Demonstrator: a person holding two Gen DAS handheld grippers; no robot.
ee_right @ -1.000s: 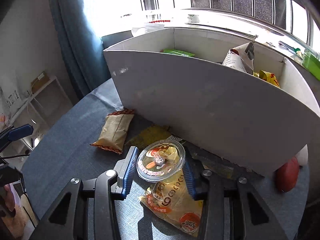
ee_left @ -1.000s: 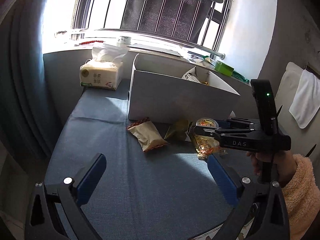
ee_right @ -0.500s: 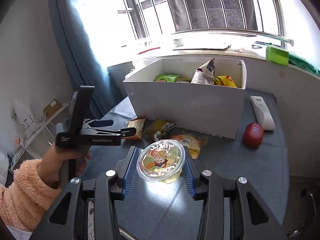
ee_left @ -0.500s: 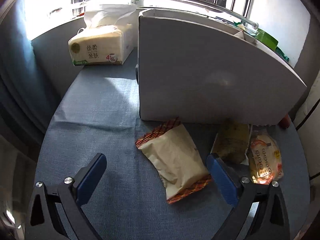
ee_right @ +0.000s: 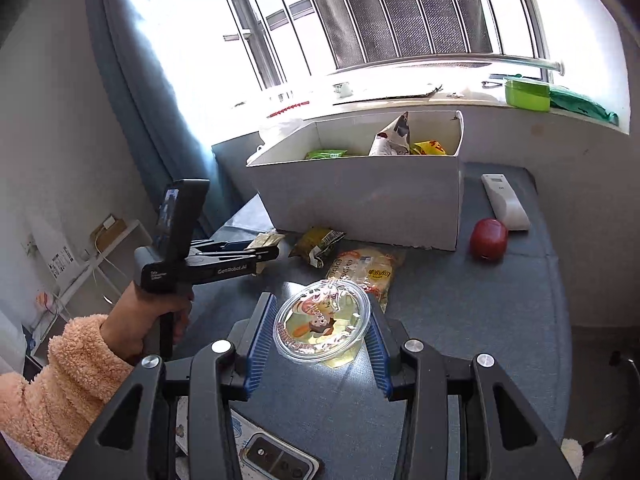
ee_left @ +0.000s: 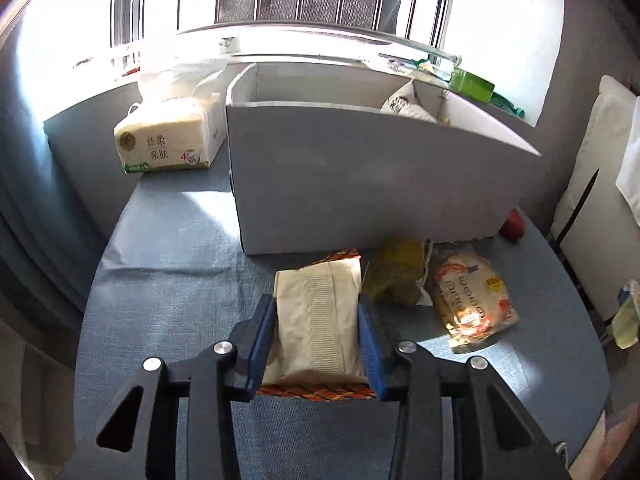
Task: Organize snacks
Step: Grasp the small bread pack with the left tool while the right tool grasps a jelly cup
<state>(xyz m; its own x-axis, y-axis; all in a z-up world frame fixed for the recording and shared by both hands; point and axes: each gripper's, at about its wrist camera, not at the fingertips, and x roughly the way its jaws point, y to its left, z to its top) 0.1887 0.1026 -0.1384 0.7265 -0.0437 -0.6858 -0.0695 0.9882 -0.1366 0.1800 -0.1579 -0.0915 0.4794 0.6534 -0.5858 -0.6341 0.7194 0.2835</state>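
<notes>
My left gripper [ee_left: 318,340] is shut on a beige snack packet [ee_left: 318,316] with orange patterned ends, low over the blue table. It also shows in the right wrist view [ee_right: 256,254], holding that packet [ee_right: 266,240]. My right gripper [ee_right: 320,338] is shut on a clear jelly cup [ee_right: 322,328] and holds it above the table. A white box [ee_left: 372,184] stands behind, with several snacks inside [ee_right: 392,140]. A yellow-green packet [ee_left: 394,276] and an orange-printed bag [ee_left: 470,306] lie in front of the box.
A tissue pack [ee_left: 168,140] stands left of the box. A red round object [ee_right: 488,240] and a white remote [ee_right: 504,200] lie right of the box. A green container [ee_right: 526,94] sits on the window sill. A phone [ee_right: 276,458] lies at the table's near edge.
My left gripper has moved onto the beige packet and shut on it. My right gripper has risen and pulled back from the box with the jelly cup.
</notes>
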